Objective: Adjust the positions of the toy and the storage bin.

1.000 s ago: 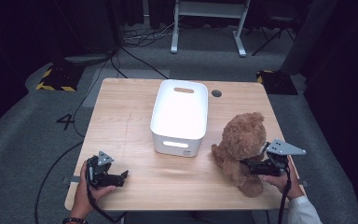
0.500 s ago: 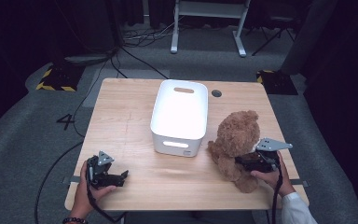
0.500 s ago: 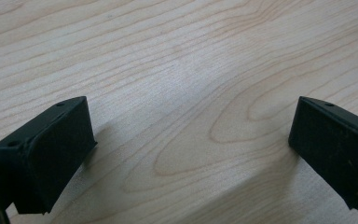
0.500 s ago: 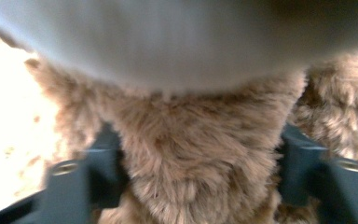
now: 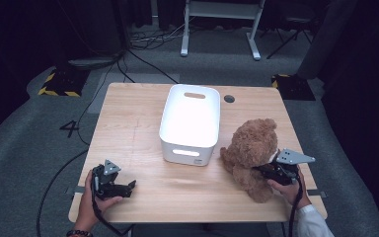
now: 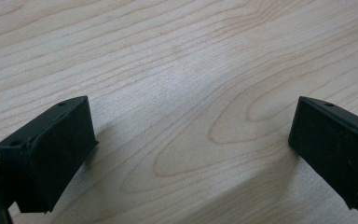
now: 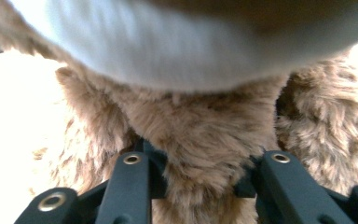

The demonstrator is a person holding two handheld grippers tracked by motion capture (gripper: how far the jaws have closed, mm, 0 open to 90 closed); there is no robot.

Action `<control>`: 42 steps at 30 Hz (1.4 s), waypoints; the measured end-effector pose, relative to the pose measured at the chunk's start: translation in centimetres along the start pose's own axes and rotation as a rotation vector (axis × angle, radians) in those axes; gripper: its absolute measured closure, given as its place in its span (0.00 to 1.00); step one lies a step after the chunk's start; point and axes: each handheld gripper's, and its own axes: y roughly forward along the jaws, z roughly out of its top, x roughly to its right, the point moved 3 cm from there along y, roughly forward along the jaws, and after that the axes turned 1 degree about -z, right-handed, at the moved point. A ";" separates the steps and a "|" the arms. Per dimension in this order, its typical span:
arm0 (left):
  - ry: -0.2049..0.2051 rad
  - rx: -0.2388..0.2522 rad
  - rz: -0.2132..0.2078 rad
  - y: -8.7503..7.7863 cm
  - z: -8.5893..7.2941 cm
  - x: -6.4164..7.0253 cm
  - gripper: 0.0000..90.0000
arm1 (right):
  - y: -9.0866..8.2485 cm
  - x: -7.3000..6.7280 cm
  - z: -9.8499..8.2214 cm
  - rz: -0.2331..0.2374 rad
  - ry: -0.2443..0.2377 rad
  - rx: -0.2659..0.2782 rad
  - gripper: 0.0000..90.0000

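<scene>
Closing in since a second ago, the right tongs point(image 5: 265, 170) have pushed into the brown teddy bear point(image 5: 250, 153) and their jaws have just been narrowing; they now pinch a fold of its fur. It sits on the table point(image 5: 133, 128) near the right front edge, just beside the white bin point(image 5: 191, 121). At the front left, the left tongs point(image 5: 126, 187) rest on the wood, spread wide with nothing between them.
</scene>
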 end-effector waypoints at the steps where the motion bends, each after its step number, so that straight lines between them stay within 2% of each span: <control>1: -0.001 -0.001 -0.001 0.0 0.0 0.0 0.01 | -0.1 -0.1 0.0 0.000 -0.001 0.007 0.75; 5: -0.009 0.013 -0.001 0.0 0.1 0.1 0.04 | -0.3 -0.1 -0.1 -0.003 -0.007 0.028 0.76; 8: 0.013 0.030 -0.014 -0.1 0.3 0.4 0.18 | -0.6 -0.1 -0.1 -0.011 -0.007 0.042 0.77; 10: 0.015 0.021 0.002 0.0 0.7 0.5 0.18 | -0.9 0.0 -0.1 -0.014 -0.004 0.051 0.77; 14: 0.028 0.058 -0.041 -0.4 1.8 1.1 0.20 | -1.2 0.2 -0.2 -0.013 -0.004 0.058 0.77; 16: 0.046 0.080 -0.027 -0.8 2.8 1.6 0.21 | -1.4 0.3 -0.3 -0.012 -0.005 0.061 0.77; 19: 0.044 0.132 -0.036 -1.5 4.3 2.1 0.22 | -1.6 0.5 -0.5 -0.008 0.000 0.061 0.77; 25: 0.011 0.260 -0.086 -3.0 7.6 3.4 0.24 | -1.9 0.7 -0.8 -0.001 -0.003 0.058 0.76; 28: 0.006 0.316 -0.096 -3.8 9.1 4.0 0.23 | -2.1 0.8 -1.0 0.003 0.002 0.059 0.76; 32: 0.000 0.392 -0.146 -4.6 11.0 4.6 0.23 | -2.3 0.8 -1.1 0.003 0.001 0.058 0.76; 37: 0.018 0.401 -0.152 -3.9 13.0 5.2 0.22 | -2.5 0.9 -1.2 0.005 -0.001 0.059 0.76; 38: 0.017 0.405 -0.150 -3.7 13.3 5.3 0.22 | -2.5 0.9 -1.2 0.006 -0.002 0.058 0.76; 41: -0.004 0.410 -0.183 -3.0 14.5 5.6 0.21 | -2.6 0.9 -1.2 0.013 -0.008 0.053 0.76; 42: 0.001 0.411 -0.182 -2.8 14.7 5.6 0.21 | -2.6 0.9 -1.3 0.013 -0.005 0.053 0.76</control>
